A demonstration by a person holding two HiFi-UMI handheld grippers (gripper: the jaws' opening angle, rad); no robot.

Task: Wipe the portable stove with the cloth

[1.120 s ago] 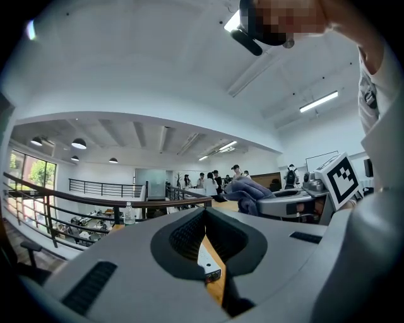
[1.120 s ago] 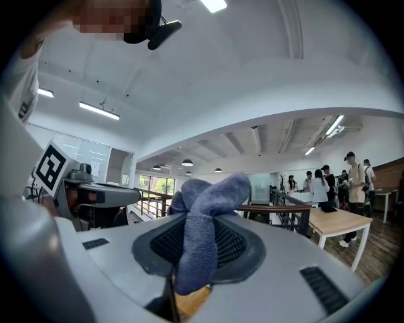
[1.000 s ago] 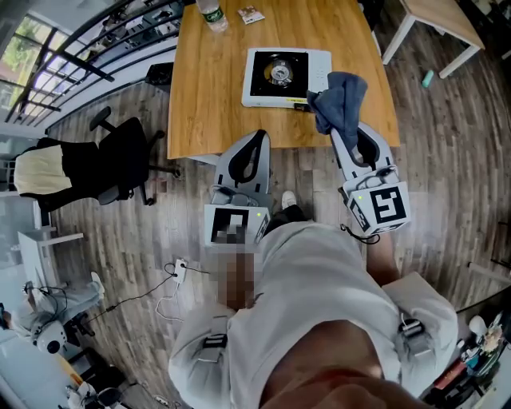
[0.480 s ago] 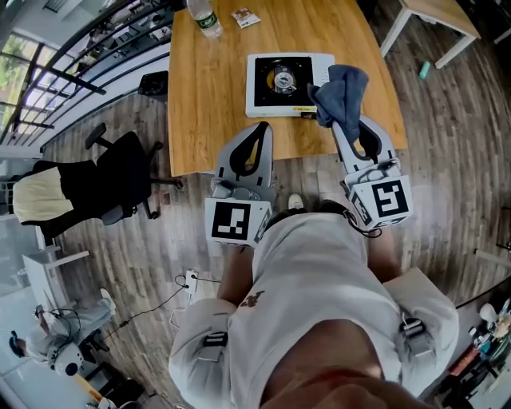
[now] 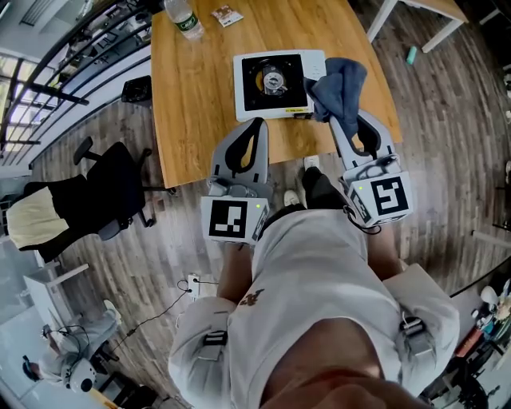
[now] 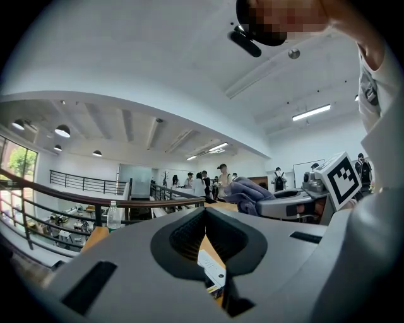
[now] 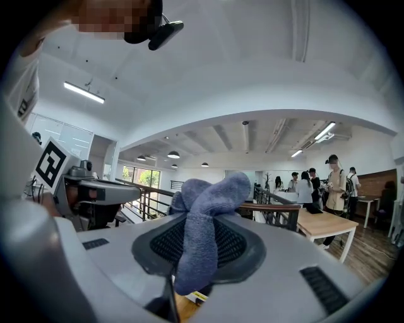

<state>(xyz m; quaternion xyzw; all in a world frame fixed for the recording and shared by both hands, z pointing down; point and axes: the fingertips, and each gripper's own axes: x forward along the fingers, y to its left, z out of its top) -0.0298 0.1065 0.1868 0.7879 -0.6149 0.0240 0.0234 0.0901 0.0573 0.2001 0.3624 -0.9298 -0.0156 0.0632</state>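
A wooden table bears a plastic bottle at its far left corner and a small packet just beside it. Off the table's near left corner stands a black office chair. A small teal object lies on the floor to the table's right.

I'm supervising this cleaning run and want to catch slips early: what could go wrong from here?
1. The cloth is a bunched wad in the right gripper. It may wipe with little flat contact, or catch on the burner.
2. The portable stove lies unheld near the edge of the table, and the left gripper is shut and empty. A firm push could probably slide the stove.
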